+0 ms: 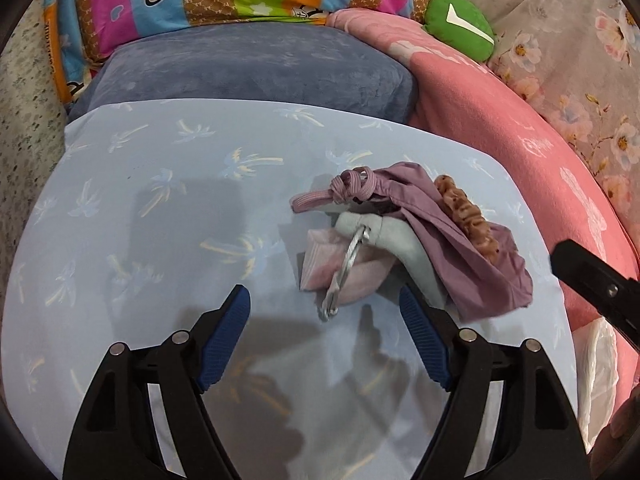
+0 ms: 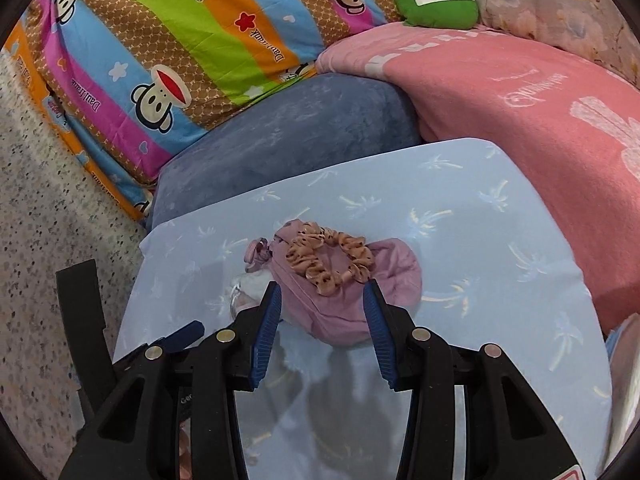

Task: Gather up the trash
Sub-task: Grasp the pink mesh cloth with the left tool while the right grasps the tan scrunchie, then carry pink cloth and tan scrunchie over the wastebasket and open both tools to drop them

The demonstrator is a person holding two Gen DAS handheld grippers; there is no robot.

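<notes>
mauve pouch [image 2: 352, 292]: matt cloth | scrunchie [image 2: 332, 258]: satiny | fingers [image 1: 224, 340]: ribbed blue plastic

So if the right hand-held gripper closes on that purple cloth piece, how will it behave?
The purple cloth looks thin and creased, so it will probably sag and bunch instead of holding shape. It seems light. The brown scrunchie lies loose on top and may slide off. The right hand-held gripper is open around its near edge.
</notes>
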